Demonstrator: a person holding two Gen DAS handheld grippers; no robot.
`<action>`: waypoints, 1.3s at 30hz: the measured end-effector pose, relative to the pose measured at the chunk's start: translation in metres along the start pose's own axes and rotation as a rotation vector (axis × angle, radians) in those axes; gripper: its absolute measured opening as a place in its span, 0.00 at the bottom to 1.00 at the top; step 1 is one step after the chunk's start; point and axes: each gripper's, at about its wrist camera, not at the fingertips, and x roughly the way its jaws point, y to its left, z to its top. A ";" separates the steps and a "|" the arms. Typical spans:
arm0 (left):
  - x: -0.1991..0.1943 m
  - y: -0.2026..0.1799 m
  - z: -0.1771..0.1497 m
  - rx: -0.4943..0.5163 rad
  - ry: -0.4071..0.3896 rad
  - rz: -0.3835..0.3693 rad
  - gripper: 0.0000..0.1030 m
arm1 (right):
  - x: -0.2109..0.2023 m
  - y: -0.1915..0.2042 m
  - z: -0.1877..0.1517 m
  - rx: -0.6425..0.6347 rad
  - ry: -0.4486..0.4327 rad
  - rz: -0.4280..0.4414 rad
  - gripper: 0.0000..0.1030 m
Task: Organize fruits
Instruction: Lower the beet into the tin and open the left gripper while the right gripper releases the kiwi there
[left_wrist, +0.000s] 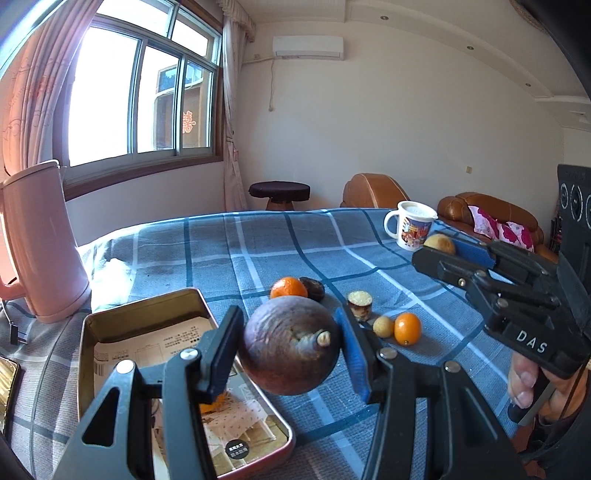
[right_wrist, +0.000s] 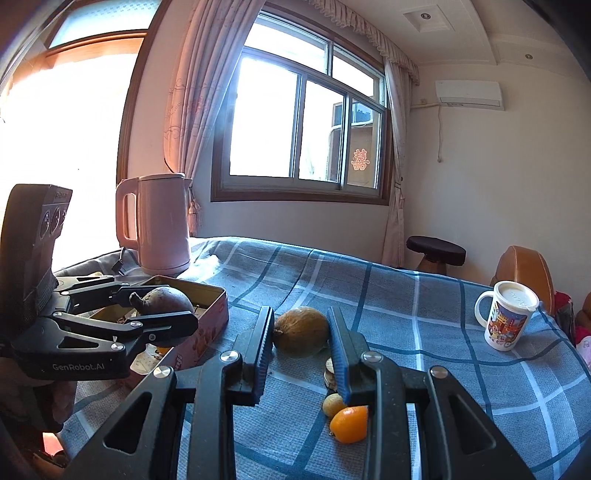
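Left tongs (left_wrist: 291, 345): mine, black frame, blue ribbed pads, pinching one dark purple-brown round fruit (left_wrist: 291, 345) with a pale stub stem; fruit held clear of the cloth, just beside the right rim of the tin. In the right wrist view the body of these tongs reads "GenRobot.AI".

Right tongs (right_wrist: 301, 332): mine, same make, pressed onto one small tan-brown fruit (right_wrist: 301, 332), lifted off the table. In the left wrist view the casing reads "DAS", remainder hidden by my hand (left_wrist: 528, 384).

Tin (left_wrist: 147, 306): open, rectangular, pink outside, metal inside; below and left of the left tongs. Holds printed papers, text too small to read, one black round label, illegible, and something orange partly hidden behind the left finger.

Loose on the blue checked tablecloth (left_wrist: 258, 240), beyond the left tongs: one mandarin (left_wrist: 288, 288), a dark round item (left_wrist: 314, 288) touching it, one cut stub with pale top (left_wrist: 360, 304), one small yellowish fruit (left_wrist: 383, 326), one kumquat (left_wrist: 407, 328).

Mug (right_wrist: 506, 319): white, lidded, colourful picture print; far right of the right tongs.

Kettle (right_wrist: 159, 221): pink, behind the tin.

Window (right_wrist: 306, 129): red paper character pasted on the pane.
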 end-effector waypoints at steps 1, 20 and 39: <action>-0.001 0.002 0.000 -0.003 -0.004 0.005 0.52 | 0.001 0.003 0.002 -0.005 -0.001 0.007 0.30; -0.018 0.059 -0.004 -0.103 -0.037 0.117 0.52 | 0.036 0.062 0.029 -0.111 -0.001 0.132 0.30; -0.020 0.091 -0.023 -0.149 0.011 0.188 0.52 | 0.065 0.104 0.009 -0.152 0.069 0.220 0.30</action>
